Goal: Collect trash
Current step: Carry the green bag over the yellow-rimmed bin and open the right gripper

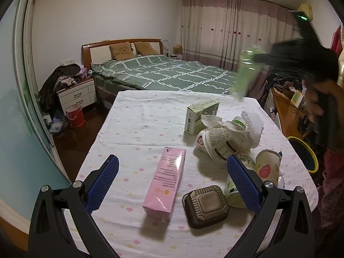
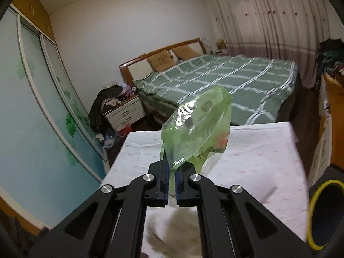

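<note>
Right tool [image 2: 171, 185] is clamped narrow on a green plastic wrapper [image 2: 196, 133], pinched at its lower corner, so the wrapper stands up and away from the tool, long axis leaning toward the bed. It hangs in the air above the table [image 2: 258, 150], touching nothing else.

The relation that matters: the bin with the yellow rim [image 2: 318, 215] sits low off the table's right edge, down and to the right of this tool. The right tool is the nearer one by far, and I'd judge the next move a swing right and down, then a release over the opening. The wrapper is light and may cling to the pads.

Left tool [image 1: 172, 178] is spread wide, holding nothing, hovering over the near end of the table. Between its fingers lies the pink box [image 1: 165, 182], long axis running away from the tool, so the jaws already straddle its narrow width.

Count on the table: 1 pink box, 1 brown square container [image 1: 205, 206] just right of it, 1 green-and-white carton [image 1: 201, 116], 1 crumpled white tissue [image 1: 251, 126], and a heap of about 3 cups or tubs [image 1: 217, 142], overlapped too much to count exactly. Bins in view: 1.
</note>
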Demonstrator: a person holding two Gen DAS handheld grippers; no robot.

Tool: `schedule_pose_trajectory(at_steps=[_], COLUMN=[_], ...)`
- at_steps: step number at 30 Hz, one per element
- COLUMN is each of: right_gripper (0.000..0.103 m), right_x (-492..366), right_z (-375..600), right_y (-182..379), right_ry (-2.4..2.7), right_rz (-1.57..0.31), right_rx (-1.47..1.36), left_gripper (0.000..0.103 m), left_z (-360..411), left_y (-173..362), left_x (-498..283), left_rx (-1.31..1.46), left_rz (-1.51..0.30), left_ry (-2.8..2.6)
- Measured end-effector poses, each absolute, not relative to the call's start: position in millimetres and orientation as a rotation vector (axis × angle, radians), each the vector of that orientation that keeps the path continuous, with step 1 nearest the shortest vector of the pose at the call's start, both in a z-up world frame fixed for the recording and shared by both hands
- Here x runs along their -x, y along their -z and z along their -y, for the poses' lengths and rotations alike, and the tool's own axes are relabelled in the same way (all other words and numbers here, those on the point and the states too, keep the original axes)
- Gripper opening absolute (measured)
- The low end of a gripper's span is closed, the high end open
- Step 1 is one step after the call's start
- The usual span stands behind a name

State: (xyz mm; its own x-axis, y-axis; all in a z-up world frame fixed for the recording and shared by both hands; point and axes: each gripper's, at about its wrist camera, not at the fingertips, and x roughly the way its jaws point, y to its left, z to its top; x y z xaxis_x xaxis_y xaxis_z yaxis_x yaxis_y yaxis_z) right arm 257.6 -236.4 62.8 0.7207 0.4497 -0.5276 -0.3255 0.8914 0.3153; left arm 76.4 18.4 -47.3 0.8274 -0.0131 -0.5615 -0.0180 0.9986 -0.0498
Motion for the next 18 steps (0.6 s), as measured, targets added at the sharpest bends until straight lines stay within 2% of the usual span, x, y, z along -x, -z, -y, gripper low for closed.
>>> schedule_pose_trajectory(at_steps=[10, 18], right_gripper=[0.004, 0.005], right_x=[-203.1, -225.1], right_z=[396.9, 511.2], right_y=[-36.3, 49.4], right_ry=[-0.097, 0.180], right_rz=[-0.615, -0.788], right_rx=[-0.204, -0.238], left_gripper=[0.099, 0.099], left_z=[0.4, 14.3], left_y=[45.8, 46.7], left_x=[-74.1, -76.1], left_rx=[0.038, 0.029], left_rz=[-0.587, -0.604], left_ry=[0.029, 0.051])
